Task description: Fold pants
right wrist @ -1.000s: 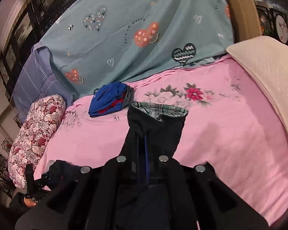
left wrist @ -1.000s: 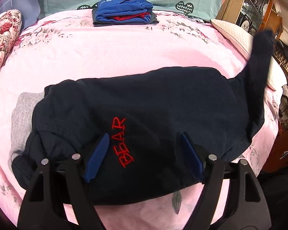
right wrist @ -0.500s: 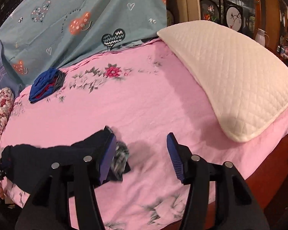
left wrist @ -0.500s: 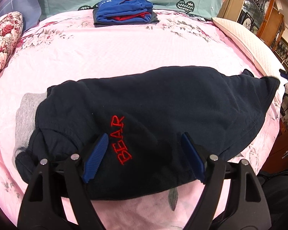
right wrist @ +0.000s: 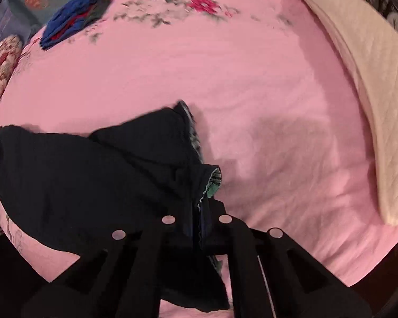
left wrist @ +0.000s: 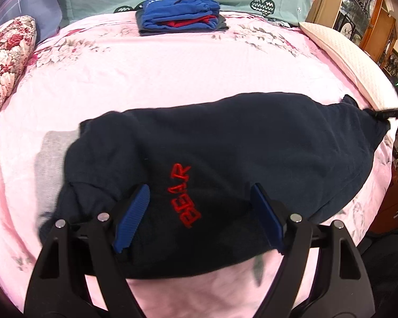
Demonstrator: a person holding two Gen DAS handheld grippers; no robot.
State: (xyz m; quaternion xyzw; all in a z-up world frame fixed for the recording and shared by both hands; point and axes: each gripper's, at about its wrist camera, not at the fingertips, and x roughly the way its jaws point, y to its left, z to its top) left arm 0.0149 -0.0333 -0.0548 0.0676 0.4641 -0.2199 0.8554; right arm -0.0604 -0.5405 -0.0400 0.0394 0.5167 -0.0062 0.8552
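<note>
Your left claw (left wrist: 199,217) is tilting down over the pants (left wrist: 225,159) near the red BEAR lettering (left wrist: 187,194), jaws wide but closing, pads off the cloth. Your right claw (right wrist: 199,217) is angling steeply down, clamped tight on the pants' plaid-lined hem (right wrist: 212,180). Pants are lying spread across the pink bed (left wrist: 172,74). Folded blue clothes (left wrist: 177,16) are sitting far back; cream pillow (right wrist: 358,79) lying at the right edge.
</note>
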